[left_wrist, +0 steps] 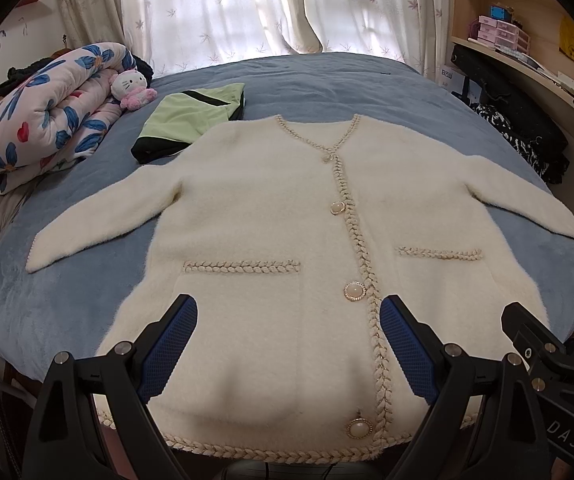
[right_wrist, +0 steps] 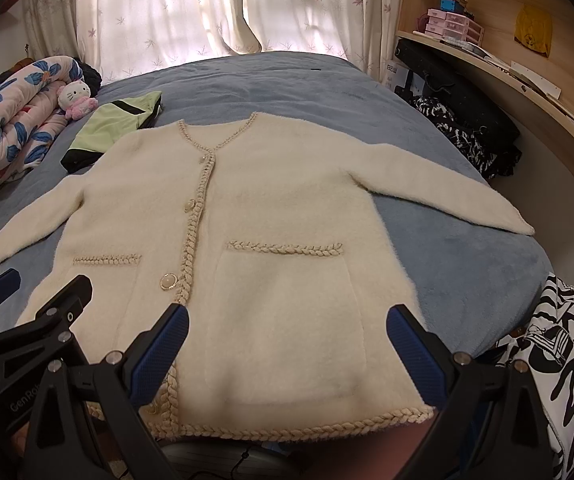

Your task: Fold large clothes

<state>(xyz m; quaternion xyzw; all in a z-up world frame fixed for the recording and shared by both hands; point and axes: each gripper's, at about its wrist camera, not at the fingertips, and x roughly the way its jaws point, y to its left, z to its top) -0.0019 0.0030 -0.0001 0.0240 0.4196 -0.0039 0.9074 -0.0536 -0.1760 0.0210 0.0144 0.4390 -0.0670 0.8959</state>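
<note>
A cream fluffy cardigan (left_wrist: 263, 208) (right_wrist: 287, 208) lies flat and buttoned on the blue bed, sleeves spread out to both sides, hem nearest me. Braided trim runs along its front, pockets and hem. My left gripper (left_wrist: 289, 344) hovers open above the hem's left half, nothing between its blue pads. My right gripper (right_wrist: 287, 352) hangs open over the right pocket and hem, also holding nothing. Each gripper shows at the edge of the other's view: the right gripper (left_wrist: 547, 332) and the left gripper (right_wrist: 39, 292).
A folded green and black garment (left_wrist: 191, 120) lies beyond the cardigan's left shoulder. A rolled floral quilt (left_wrist: 43, 116) and plush toy (left_wrist: 131, 88) sit far left. A black-and-white printed cloth (right_wrist: 567, 360) is near right. Wooden shelves (right_wrist: 507, 64) line the right wall; curtains (left_wrist: 247, 4) hang behind.
</note>
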